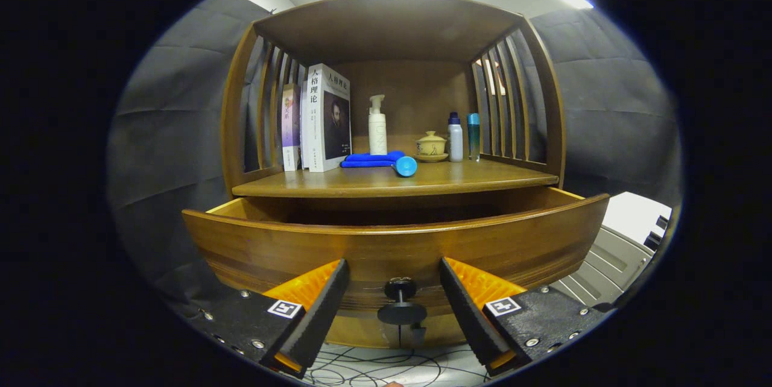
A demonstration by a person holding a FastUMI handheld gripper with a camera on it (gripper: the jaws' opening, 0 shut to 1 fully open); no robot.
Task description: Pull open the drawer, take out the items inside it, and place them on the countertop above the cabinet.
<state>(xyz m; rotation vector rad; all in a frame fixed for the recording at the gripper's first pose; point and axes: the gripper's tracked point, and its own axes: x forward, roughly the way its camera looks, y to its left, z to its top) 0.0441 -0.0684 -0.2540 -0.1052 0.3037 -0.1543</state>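
A wooden drawer (289, 242) stands pulled out from the cabinet, and its inside is dark and hidden behind its front panel. A small dark knob (400, 288) sits on the drawer front, low and centred. My gripper (393, 271) is open, with its fingers spread wide on either side of the knob and not touching it. Above the drawer lies the wooden countertop (470, 179). On it rest a folded blue cloth (371, 160) and a blue round-ended item (406, 166) near its front.
Books (325, 119) stand at the countertop's left. A white pump bottle (377, 126), a lidded tea cup (431, 146) and two small bottles (463, 137) line the back. Slatted wooden sides and a top shelf enclose the space. Cables (386, 366) lie on the floor below.
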